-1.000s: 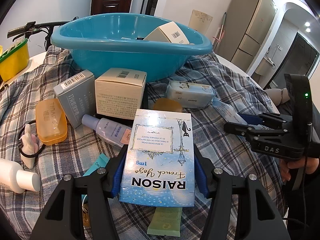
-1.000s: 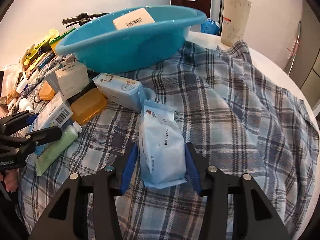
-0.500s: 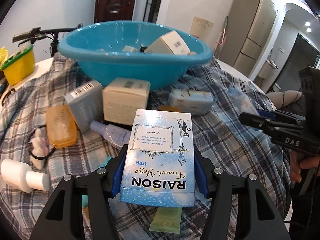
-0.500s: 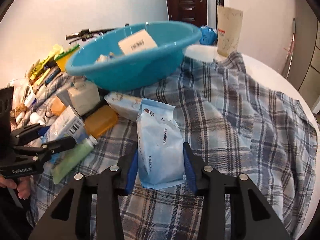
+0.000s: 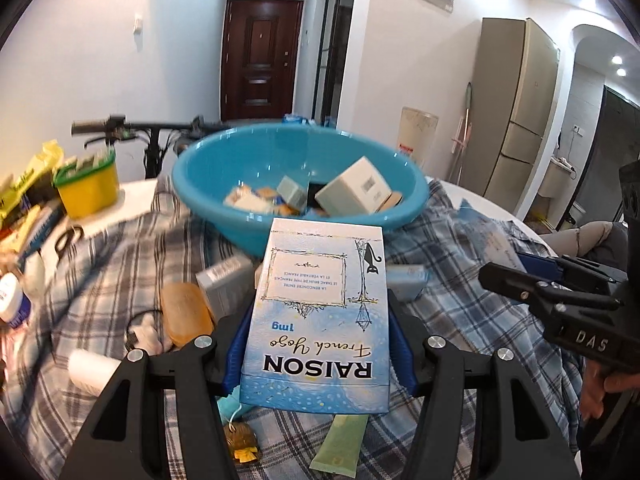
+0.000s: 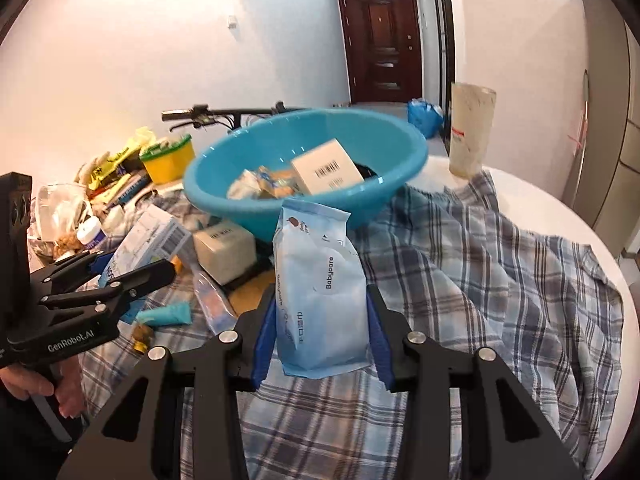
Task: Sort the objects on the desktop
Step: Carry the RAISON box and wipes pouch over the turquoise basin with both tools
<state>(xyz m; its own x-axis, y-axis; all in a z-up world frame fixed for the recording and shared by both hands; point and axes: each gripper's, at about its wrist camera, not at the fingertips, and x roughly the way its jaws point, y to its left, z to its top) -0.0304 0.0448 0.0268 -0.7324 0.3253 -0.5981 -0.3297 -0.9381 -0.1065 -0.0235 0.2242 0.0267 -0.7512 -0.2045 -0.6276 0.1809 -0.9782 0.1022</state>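
- The RAISON box (image 5: 316, 320) sat clamped between the blue pads of your left claw (image 5: 316, 354), lifted clear of the plaid cloth (image 5: 120, 272) and pointed at the blue basin (image 5: 224, 216). The pads held only its near end, so most of the carton stuck out forward; I judged a quick tip toward the basin could have levered it out of the grip.
- The Babycare pouch (image 6: 320, 292) was pinched in your right claw (image 6: 322, 340), also in the air and just short of the basin's near rim. It was a soft pack and bulged above the pads; my worry was that it could have squeezed out and dropped onto the cloth rather than into the basin.
- Both claws were aimed at the same basin from either side, and each showed in the other's view. Had both gone in together, I judged the box corner or the claw bodies could have knocked, costing you one load.
- The basin already held a white barcoded carton (image 6: 328, 170) leaning high against its wall, among smaller packs. A box dropped flat on it might have slid back over the rim.
- Below the lifted loads lay an amber soap case (image 5: 186, 312), a grey box (image 5: 226, 282) and a green tube (image 5: 340, 444). Whatever fell would have landed among these and may have scattered them.
- The cloth was rumpled on the worktop (image 6: 552, 204); a low claw could have snagged a fold and dragged the basin.
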